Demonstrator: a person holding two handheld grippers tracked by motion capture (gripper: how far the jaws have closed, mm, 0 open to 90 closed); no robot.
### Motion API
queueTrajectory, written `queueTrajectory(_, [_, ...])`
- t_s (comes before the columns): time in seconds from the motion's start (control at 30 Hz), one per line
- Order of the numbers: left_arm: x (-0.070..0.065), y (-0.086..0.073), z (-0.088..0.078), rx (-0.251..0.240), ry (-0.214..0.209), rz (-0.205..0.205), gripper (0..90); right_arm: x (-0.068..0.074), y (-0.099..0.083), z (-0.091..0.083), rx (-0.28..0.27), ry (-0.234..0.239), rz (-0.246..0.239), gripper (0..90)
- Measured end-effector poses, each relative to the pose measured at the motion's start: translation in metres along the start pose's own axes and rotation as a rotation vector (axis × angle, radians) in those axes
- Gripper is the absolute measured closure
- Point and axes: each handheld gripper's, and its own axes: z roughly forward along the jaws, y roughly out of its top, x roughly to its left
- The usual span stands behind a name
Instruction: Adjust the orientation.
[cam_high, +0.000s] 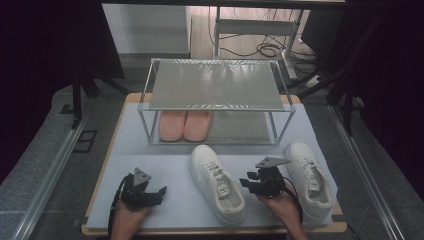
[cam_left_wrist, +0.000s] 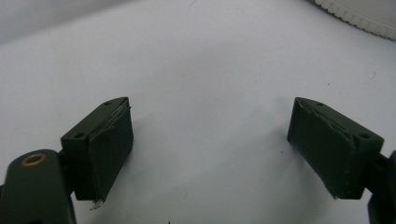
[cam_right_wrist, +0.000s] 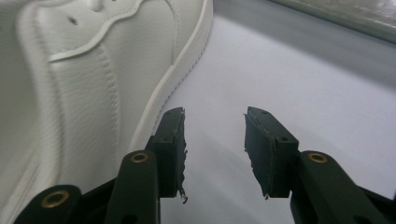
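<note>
Sneaker (cam_high: 217, 183) lies on its sole mid-table in the high view, toe towards the rack (cam_high: 216, 100), just left of the right gripper (cam_high: 246, 183); its mate (cam_high: 308, 177) lies right of that gripper. Left gripper (cam_high: 161, 192) hovers well apart over bare mat (cam_high: 150, 155), jaws spread wide, nothing between. Slippers (cam_high: 185, 125) already occupy the rack's lower shelf at left. Table stands on grey carpet, cables on the floor behind, dark surrounds

Left gripper view: pads far apart over plain white mat; a sneaker's sole edge (cam_left_wrist: 359, 18) at the upper right corner. Risk judged low here

Right gripper view: jaws part open, empty, the near pad (cam_right_wrist: 170, 140) just beside the sneaker's sole rim. Risk: closing from here would probably pinch only the rim, or nudge the shoe sideways; smooth leather may slip. Frayed pad edges could reduce grip
</note>
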Motion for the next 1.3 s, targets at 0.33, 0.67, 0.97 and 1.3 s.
queueTrajectory(0.33, [0.0, 0.0, 0.0, 0.0, 0.001, 0.001, 14.6, 0.013, -0.002, -0.026, -0.009, 0.03, 0.007, 47.4])
queueTrajectory(0.67, [0.0, 0.0, 0.0, 0.0, 0.0, 0.002, 14.7, 0.028, 0.003, -0.038, -0.007, 0.089, -0.034, 43.9])
queueTrajectory(0.97, [0.0, 0.0, 0.0, -0.001, 0.001, 0.003, 14.8, 0.038, 0.01, -0.013, 0.029, 0.114, -0.065, 54.1])
queueTrajectory(1.3, [0.0, 0.0, 0.0, -0.003, 0.002, 0.0, 14.8, 0.039, 0.018, 0.002, 0.104, 0.137, -0.045, 69.3])
